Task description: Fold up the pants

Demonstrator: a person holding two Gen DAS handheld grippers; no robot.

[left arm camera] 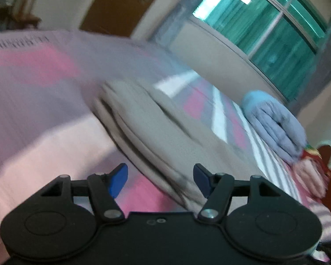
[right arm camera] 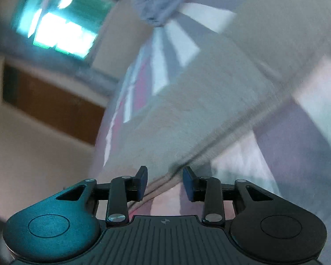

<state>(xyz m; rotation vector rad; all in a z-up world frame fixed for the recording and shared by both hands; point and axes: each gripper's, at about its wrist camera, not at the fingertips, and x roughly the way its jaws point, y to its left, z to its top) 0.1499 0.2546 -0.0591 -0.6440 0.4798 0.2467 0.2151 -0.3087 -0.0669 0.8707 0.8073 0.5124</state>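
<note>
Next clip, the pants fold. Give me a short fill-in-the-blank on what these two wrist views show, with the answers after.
1. The folded pants lying on the bedspread are ____ in colour.
2. The pads of the left gripper are coloured ____.
3. Beyond the pants, near the wall under the window, lies a bundled garment of a light ____ colour.
4. The jaws of the right gripper stand apart, with the ____ of the pants between them.

Answers: beige; blue; blue; edge

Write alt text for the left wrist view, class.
Blurred view: the left gripper, jaws open and empty, hangs over folded beige pants on a pink striped bedspread. A folded blue-grey garment lies beyond, beneath a green-curtained window.
</note>
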